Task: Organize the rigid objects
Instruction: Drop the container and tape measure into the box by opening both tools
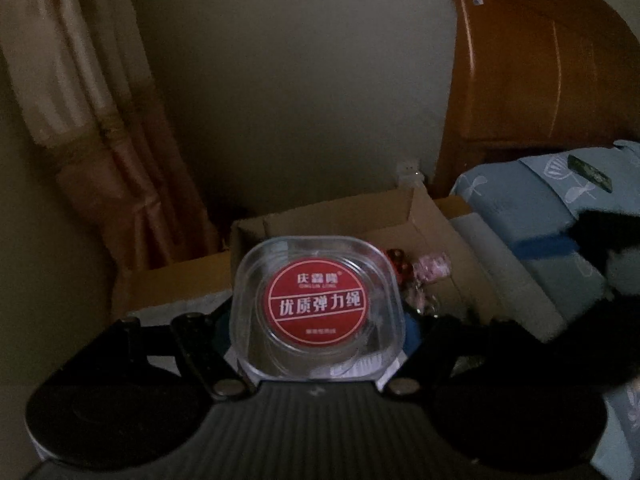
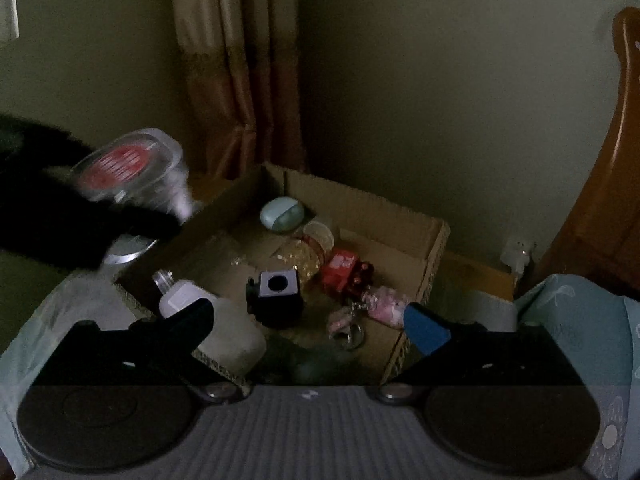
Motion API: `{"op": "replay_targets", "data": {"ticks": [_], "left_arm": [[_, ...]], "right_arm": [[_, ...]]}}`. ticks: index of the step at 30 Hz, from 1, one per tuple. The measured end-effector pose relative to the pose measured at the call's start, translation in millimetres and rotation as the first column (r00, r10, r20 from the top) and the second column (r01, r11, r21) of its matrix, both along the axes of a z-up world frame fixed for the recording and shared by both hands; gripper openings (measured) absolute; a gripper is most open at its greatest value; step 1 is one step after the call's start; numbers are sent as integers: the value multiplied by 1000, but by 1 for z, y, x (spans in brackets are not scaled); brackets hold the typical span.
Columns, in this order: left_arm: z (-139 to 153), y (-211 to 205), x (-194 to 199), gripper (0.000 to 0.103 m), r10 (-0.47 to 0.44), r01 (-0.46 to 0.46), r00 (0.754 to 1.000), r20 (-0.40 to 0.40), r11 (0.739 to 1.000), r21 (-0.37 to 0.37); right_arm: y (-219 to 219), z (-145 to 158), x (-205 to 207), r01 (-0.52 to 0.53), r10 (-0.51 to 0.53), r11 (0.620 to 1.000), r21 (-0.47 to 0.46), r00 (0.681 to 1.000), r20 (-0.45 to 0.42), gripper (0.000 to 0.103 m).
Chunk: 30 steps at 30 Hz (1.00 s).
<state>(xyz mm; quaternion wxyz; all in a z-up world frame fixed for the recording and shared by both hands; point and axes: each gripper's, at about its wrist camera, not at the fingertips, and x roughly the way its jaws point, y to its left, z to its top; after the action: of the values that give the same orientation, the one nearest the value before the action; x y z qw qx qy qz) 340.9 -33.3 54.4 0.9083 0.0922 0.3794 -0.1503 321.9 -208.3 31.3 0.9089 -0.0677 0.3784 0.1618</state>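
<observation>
My left gripper (image 1: 318, 320) is shut on a clear plastic case with a round red label (image 1: 316, 306). It holds the case in the air in front of an open cardboard box (image 1: 416, 216). In the right wrist view the case (image 2: 130, 170) shows blurred at the left, above the box's left edge (image 2: 224, 200). My right gripper (image 2: 310, 320) is open and empty over the box's near side. The box holds a white bottle (image 2: 224, 328), a black cube (image 2: 276, 292), a pale green case (image 2: 282, 214), a gold glittery ball (image 2: 300, 258), a red toy (image 2: 344, 274) and pink keychains (image 2: 384, 304).
The box sits on a bed with light blue bedding (image 2: 580, 320). A wooden headboard (image 1: 532, 80) rises at the right. A curtain (image 2: 236, 68) hangs behind the box against a plain wall. A dark flat object (image 1: 590, 172) lies on the bedding.
</observation>
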Motion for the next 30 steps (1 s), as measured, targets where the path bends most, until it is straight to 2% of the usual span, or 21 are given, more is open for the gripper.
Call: {"op": "replay_targets", "data": {"ticks": [6, 13, 20, 22, 23, 24, 26, 30], "left_arm": [[-15, -18, 47, 75, 12, -12, 999, -39, 1000, 21], [-45, -21, 91, 75, 88, -87, 991, -97, 996, 18], [-61, -19, 109, 75, 124, -125, 982, -144, 992, 1], [-62, -20, 111, 83, 119, -122, 981, -153, 993, -8], [-62, -21, 112, 94, 114, -118, 981, -159, 993, -15], [-61, -20, 110, 97, 119, -123, 981, -151, 992, -17], [-59, -20, 106, 97, 124, -127, 986, -110, 992, -20], [-52, -21, 101, 97, 120, -123, 988, -101, 992, -19]], "right_arm": [[-6, 1, -10, 3, -3, 1000, -6, 1000, -19, 103], [-10, 6, -23, 3, -3, 1000, -13, 1000, -14, 103], [-18, 9, -28, 13, -13, 1000, -16, 1000, -13, 103], [-19, 8, -27, 17, -18, 1000, -11, 1000, -17, 103], [-20, 8, -27, 19, -19, 1000, -10, 1000, -17, 103], [-21, 7, -27, 21, -21, 1000, -7, 1000, -16, 103], [-21, 6, -26, 19, -19, 1000, 1, 1000, -23, 103], [-21, 5, -26, 22, -22, 1000, 10, 999, -31, 103]]}}
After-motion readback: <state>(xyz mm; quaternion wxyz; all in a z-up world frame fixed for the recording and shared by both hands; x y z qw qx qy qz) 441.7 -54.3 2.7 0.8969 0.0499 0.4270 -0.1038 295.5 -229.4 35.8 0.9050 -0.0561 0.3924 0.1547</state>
